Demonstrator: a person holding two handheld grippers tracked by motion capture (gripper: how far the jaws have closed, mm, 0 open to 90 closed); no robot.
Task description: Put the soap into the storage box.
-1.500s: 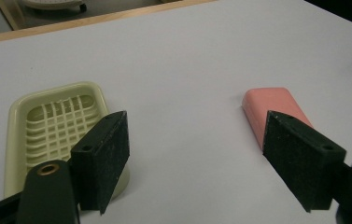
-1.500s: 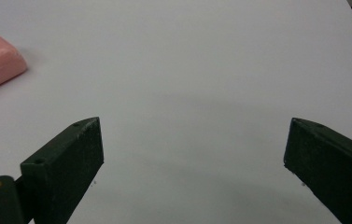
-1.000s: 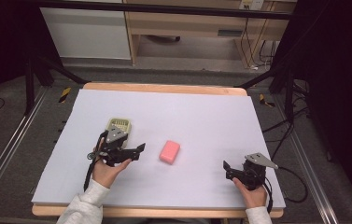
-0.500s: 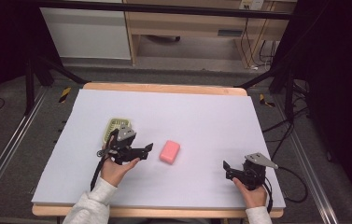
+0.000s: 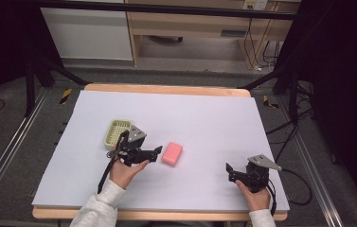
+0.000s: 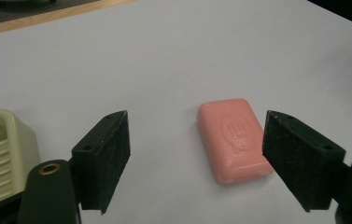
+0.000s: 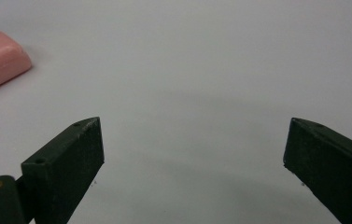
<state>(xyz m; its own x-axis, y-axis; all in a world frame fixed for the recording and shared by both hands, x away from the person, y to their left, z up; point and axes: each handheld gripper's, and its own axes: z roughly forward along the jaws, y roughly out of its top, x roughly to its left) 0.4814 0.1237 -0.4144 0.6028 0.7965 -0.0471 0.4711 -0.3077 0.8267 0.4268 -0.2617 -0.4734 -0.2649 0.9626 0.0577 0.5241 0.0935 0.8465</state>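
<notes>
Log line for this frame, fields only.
left gripper: open, aimed at pink soap | right gripper: open, idle | soap dish: empty | soap: on table

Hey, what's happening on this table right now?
A person holds a gripper in each hand over a white table. The left gripper, jaws open, is lined up on a pink soap bar lying flat on the table; the bar sits just ahead of the jaws and nothing grips it yet. A pale slotted soap dish sits beside that gripper, away from the soap. The right gripper rests open near the table's front right, away from the soap.
</notes>
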